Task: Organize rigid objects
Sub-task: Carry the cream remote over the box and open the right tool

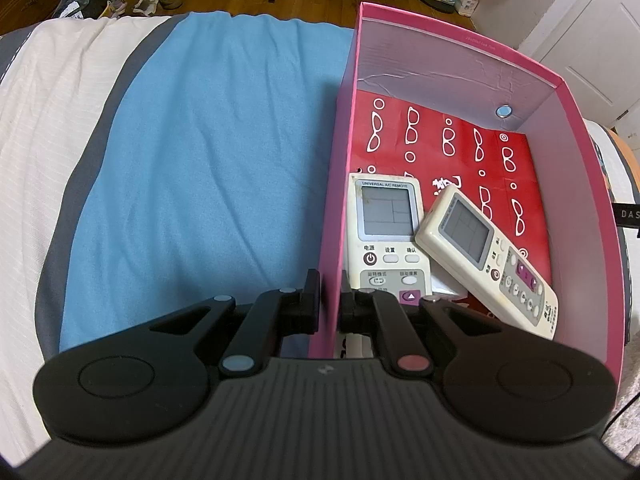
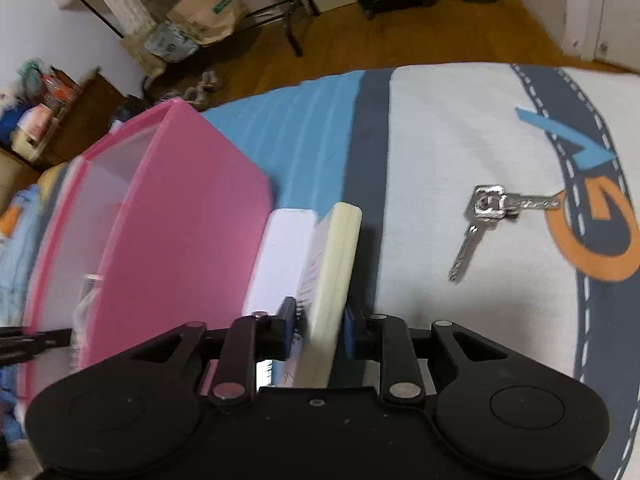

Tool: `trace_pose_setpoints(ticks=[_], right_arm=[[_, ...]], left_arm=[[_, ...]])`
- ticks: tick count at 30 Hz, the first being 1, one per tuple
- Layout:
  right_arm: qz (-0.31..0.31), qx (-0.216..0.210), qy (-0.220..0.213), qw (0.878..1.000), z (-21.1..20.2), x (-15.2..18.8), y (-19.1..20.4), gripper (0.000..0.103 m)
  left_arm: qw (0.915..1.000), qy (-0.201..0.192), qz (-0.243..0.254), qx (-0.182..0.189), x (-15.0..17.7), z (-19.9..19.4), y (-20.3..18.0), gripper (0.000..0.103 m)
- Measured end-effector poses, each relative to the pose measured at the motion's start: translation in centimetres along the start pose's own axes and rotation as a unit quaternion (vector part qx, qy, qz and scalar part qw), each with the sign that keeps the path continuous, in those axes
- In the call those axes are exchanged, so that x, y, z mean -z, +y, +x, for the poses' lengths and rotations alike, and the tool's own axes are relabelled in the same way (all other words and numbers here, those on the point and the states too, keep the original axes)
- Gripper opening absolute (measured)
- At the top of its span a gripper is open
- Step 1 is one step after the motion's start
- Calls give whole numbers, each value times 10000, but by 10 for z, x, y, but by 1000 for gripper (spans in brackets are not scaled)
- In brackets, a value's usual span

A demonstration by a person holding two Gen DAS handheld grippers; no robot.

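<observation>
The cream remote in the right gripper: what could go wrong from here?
1. The right gripper pinches the cream remote only near one end, on its thin edges; it might pivot or slip.
2. Two remotes already fill the near part of the pink box; a third may land on them.
3. The keys could be forgotten.

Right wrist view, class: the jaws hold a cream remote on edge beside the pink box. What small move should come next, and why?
Probably lift the cream remote over the wall of the pink box and bring it inside. The right gripper already grips it, two remotes already lie in the box, and the left gripper steadies the wall.
</observation>
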State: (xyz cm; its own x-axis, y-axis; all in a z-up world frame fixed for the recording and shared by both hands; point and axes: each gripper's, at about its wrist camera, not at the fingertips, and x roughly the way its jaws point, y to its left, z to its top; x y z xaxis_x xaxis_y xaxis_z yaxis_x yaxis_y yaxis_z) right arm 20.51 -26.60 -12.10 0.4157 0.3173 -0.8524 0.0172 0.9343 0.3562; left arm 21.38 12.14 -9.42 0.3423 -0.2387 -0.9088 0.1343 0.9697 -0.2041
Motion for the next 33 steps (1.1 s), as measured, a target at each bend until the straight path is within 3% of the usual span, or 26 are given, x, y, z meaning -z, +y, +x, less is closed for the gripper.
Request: trace_pose_setpoints(ticks=[3, 8, 12, 15, 19, 22, 26, 30, 33], right_arm=[[-225, 97, -184, 9995, -11, 3, 8, 21], [-621, 176, -653, 9958, -47, 21, 26, 20], [-1007, 244, -1341, 9855, -82, 38, 46, 20], [-1557, 179, -2053, 9661, -114, 49, 70, 20], [-2774, 260, -2348, 9312, -134, 60, 118, 21], [-3526, 451, -2190, 9086, -126, 62, 157, 20], [-4801, 662, -1911, 8536, -105, 66, 204, 20], [-5438, 901, -1362, 8232, -77, 52, 229, 20], [-5926, 1305, -895, 7898, -48, 50, 240, 20]], left_arm=[[10000, -9, -6, -9, 0, 0, 0, 6], [10000, -10, -6, -44, 0, 0, -1, 6], [10000, 11, -8, -70, -1, -1, -2, 6], [10000, 41, 21, -85, -2, 0, -4, 5], [9996, 32, 254, -128, 2, 0, -9, 4], [9993, 27, 333, -145, 2, -1, -10, 4], [9989, 13, 442, -151, 4, -2, -11, 4], [9983, 13, 564, -163, 5, -3, -12, 5], [9985, 13, 539, -119, 5, -3, -11, 5]])
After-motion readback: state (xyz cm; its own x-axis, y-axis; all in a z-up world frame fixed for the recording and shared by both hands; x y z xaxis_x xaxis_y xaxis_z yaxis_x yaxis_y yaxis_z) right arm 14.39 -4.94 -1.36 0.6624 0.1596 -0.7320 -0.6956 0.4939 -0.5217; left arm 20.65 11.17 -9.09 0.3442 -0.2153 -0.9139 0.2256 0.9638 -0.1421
